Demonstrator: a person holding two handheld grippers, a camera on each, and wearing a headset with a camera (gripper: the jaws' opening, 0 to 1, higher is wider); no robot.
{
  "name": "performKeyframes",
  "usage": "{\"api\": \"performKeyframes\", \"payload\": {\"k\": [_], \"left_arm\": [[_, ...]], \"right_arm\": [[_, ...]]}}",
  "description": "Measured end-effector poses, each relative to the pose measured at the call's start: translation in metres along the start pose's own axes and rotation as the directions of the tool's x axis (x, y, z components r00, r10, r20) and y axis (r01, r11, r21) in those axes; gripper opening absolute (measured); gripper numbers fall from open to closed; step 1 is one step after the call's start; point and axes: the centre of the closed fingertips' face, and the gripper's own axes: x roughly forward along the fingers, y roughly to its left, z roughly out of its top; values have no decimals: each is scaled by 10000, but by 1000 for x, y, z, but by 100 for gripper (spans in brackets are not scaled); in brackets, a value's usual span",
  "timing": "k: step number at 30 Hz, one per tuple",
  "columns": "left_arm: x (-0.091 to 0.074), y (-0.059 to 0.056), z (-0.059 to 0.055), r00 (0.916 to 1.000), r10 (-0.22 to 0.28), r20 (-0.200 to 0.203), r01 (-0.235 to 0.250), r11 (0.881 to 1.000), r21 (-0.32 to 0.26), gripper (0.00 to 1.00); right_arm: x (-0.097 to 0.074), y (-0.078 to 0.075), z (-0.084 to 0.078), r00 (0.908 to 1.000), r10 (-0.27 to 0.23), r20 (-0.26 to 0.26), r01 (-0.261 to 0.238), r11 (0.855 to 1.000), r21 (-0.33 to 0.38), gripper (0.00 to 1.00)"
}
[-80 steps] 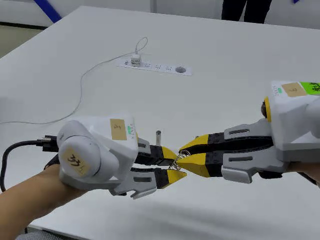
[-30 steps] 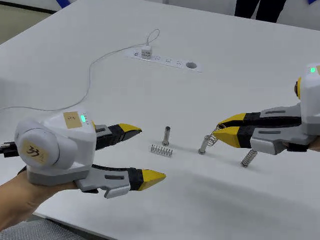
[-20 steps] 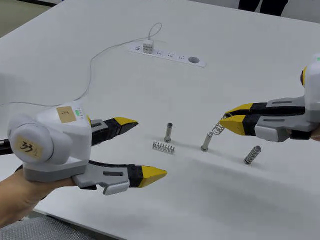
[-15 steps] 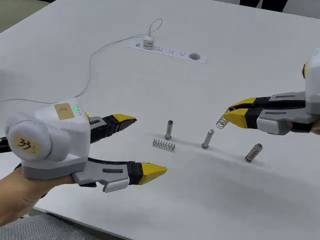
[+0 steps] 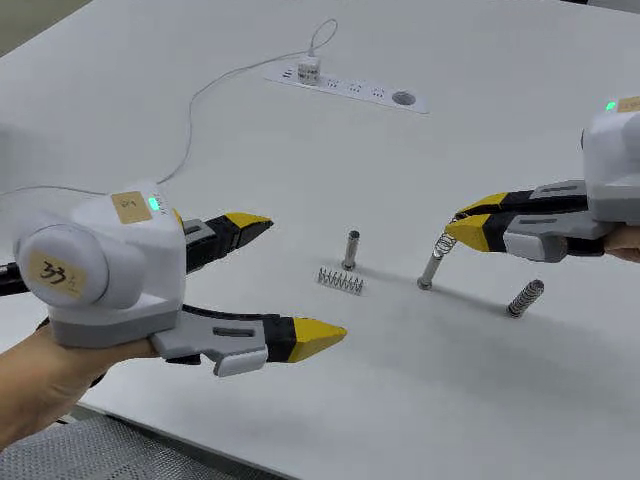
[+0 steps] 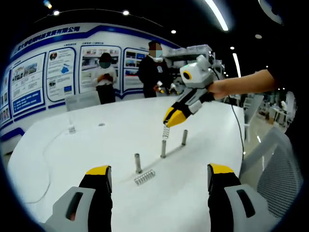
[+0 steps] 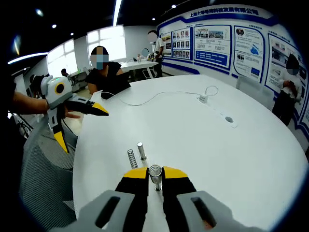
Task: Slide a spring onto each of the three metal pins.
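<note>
Spring 2 (image 5: 443,243) is pinched by its top end in the right gripper (image 5: 462,230), jaws nearly closed on it. Its lower coils are at the tip of pin 2 (image 5: 430,272). Can't tell if the first coil is over the tip or just touching it. In the right gripper view, Spring 2 (image 7: 155,171) sits end-on btw the yellow tips.

Pin 2 seems to lean toward the right gripper in the head view but looks upright in the left gripper view (image 6: 163,147), so lean unconfirmed.

Status, IMO: 1 of 3 done. Pin 1 (image 5: 524,297), far right, already has its spring on. Step in hand = threading Spring 2. Pin 3 (image 5: 351,248) is bare and upright, w/ Spring 3 (image 5: 340,281) lying flat on the table (image 5: 450,400) just beside its foot.

Left gripper (image 5: 285,278): jaws wide open, holding nothing, hovering near the parts but clear of them.

Next move, my read:
- Line the spring axis up w/ pin 2.
- Push down along the pin, and let go only once several coils are over.
- Risk: a side load tips the pin or buckles the spring.
- The left gripper is free to steady the pin if needed.
- After that, Spring 3 goes onto pin 3.
</note>
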Motion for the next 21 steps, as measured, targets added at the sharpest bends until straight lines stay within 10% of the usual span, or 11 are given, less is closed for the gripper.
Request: {"api": "performKeyframes", "payload": {"k": [21], "left_arm": [[-2, 7, -9, 9990, 249, -368, -258, 9994, -246, 97]], "right_arm": [[26, 0, -25, 9962, -120, -865, 95, 9995, -293, 11]]}}
